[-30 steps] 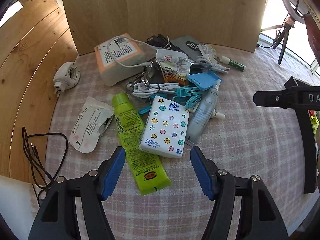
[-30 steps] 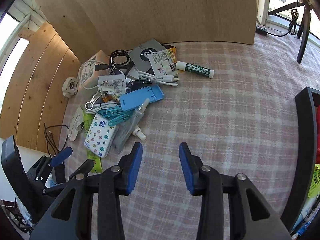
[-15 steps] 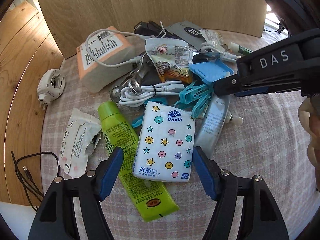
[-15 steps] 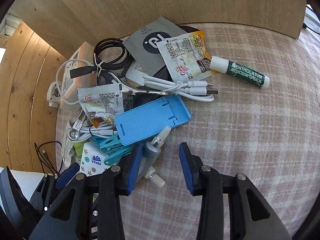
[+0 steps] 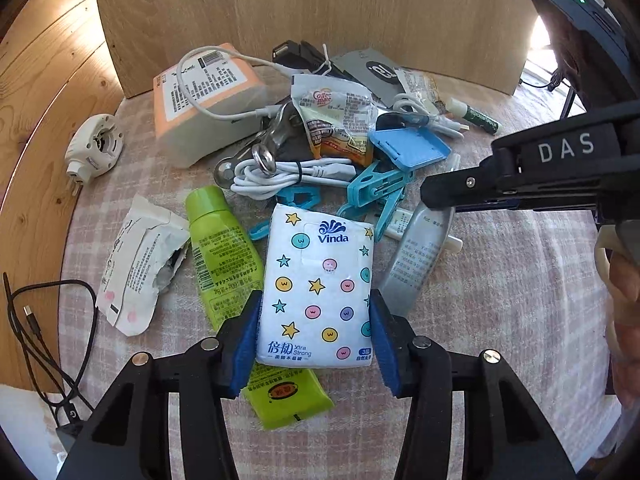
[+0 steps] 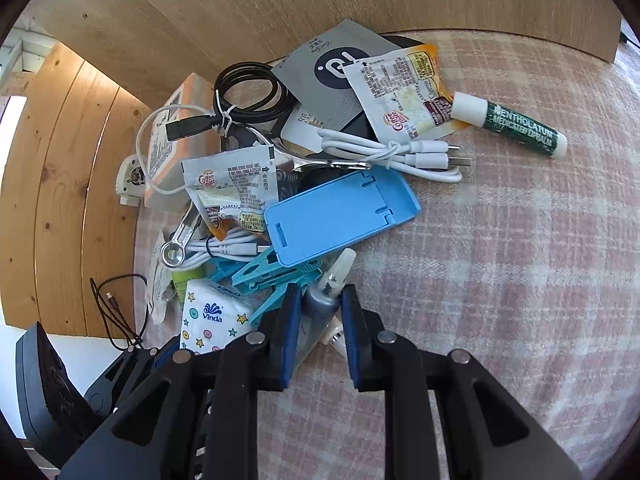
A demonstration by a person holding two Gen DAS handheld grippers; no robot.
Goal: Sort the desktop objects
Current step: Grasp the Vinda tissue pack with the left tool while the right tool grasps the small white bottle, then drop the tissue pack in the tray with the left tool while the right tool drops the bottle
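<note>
The Vinda tissue pack [image 5: 320,288] lies on the checked cloth of the bench [image 5: 500,320], at the near edge of a heap of desktop clutter, and it serves as the landmark here. The left gripper [image 5: 314,340] has its blue-padded jaws on either side of the pack's near end, each pad against a side edge, pinching it. Under the pack and to its left lies a green tube [image 5: 224,256], its flat end poking out beneath the pack's near edge. Just right of the pack is a grey spray bottle [image 5: 416,256]; in the right wrist view the right gripper [image 6: 318,316] has its jaws close around that bottle [image 6: 320,304], though whether the pads actually press on it I cannot tell. Beyond the pack, teal clothes pegs [image 5: 376,192] touch its far edge, with a coiled white cable [image 5: 288,174] and a blue phone stand [image 5: 408,148] behind them. Farther back sit a Coffee-mate sachet [image 5: 336,120], an orange box [image 5: 204,100] and a grey card [image 5: 376,72] near the wooden back panel [image 5: 320,8]. Well to the right of the heap lies a green Mentholatum lip balm [image 6: 516,128]. Left of the pack, past the green tube, is a torn white wrapper [image 5: 136,264], and farther left a white plug adapter [image 5: 92,152] and a black cable [image 5: 40,328].
</note>
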